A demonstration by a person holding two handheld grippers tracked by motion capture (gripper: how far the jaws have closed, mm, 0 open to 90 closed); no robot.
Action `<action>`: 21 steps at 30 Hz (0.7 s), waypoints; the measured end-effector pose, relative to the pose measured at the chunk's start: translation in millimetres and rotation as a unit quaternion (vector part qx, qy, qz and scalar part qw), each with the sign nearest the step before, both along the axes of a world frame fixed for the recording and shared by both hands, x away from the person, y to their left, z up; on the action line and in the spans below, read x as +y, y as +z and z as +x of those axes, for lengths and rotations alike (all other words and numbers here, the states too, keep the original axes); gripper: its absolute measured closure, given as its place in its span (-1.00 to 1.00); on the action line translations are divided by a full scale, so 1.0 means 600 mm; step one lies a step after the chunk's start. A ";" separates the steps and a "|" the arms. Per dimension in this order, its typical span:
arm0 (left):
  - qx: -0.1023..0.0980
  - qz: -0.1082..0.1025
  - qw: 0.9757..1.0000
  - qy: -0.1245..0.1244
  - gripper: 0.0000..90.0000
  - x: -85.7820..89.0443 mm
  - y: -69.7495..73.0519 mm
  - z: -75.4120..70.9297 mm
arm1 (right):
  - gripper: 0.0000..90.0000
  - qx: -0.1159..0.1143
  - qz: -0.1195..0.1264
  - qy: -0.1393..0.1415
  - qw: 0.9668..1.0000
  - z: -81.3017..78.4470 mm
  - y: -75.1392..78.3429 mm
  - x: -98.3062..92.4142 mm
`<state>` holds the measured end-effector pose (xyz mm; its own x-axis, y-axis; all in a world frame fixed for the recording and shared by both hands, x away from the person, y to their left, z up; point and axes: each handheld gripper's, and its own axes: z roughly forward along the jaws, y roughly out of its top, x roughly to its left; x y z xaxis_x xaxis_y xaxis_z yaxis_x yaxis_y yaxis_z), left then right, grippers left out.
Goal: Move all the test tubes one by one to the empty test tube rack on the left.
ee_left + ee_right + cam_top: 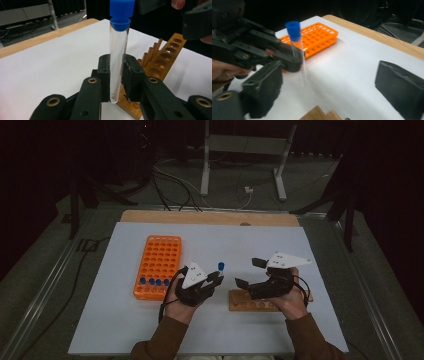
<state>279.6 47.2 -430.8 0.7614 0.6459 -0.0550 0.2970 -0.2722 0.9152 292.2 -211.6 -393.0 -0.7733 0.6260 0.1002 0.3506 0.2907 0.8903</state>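
Sleeves (165, 340): coming in at the bottom edge of the high view, brown, one at each forearm.
Orange rack (158, 266): lying flat at the left of the white table (125, 330), four blue caps showing in its near row.
Left gripper (216, 277): clenching on the tube, jaws pressing on the glass from both sides low down on its length, just above the rounded bottom.
Tube (117, 62): standing upright in that grip between the two racks, clear of the table, blue cap (121, 11) at the top, nothing visible inside.
Handling: likely being light, stiff, smooth and breakable; glass slipping easily under hard pads, so gripping gently and squarely seems wise.
Where to hold: probably taking it at mid-length, below the cap, keeping the cap free and the tube plumb for lowering into a hole.
Wooden rack (252, 302): sitting just right of the tube, row of round holes facing up.
Right gripper (248, 272): standing released beside the tube, jaws spread wide, nothing between them.
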 end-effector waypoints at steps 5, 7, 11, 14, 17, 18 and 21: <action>0.000 -0.006 1.000 0.010 0.74 0.013 0.003 0.001 | -0.96 0.003 -0.006 -0.007 1.000 0.000 -0.007 -0.007; 0.000 -0.007 1.000 0.014 0.74 0.019 0.005 0.001 | -0.98 0.005 -0.008 -0.007 1.000 0.000 -0.010 -0.011; 0.000 -0.010 1.000 0.023 0.75 0.030 0.007 0.002 | -1.00 0.006 -0.010 -0.014 1.000 -0.001 -0.013 -0.018; -0.001 -0.013 0.999 0.030 0.75 0.041 0.010 0.004 | -1.00 0.005 -0.010 -0.019 1.000 -0.002 -0.015 -0.024; -0.003 -0.015 0.999 0.036 0.74 0.051 0.014 0.005 | -1.00 0.006 -0.010 -0.022 1.000 -0.002 -0.017 -0.029; -0.004 -0.015 0.999 0.039 0.74 0.055 0.015 0.005 | -1.00 0.006 -0.010 -0.023 1.000 -0.003 -0.017 -0.030; -0.006 -0.017 0.999 0.046 0.74 0.067 0.019 0.006 | -1.00 0.006 -0.011 -0.023 1.000 -0.005 -0.018 -0.034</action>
<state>283.3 87.2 -419.2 0.6990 0.7116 -0.0700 0.3087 -0.2120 0.9272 289.2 -231.8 -403.8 -0.7428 0.6629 0.0940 0.3739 0.2942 0.8796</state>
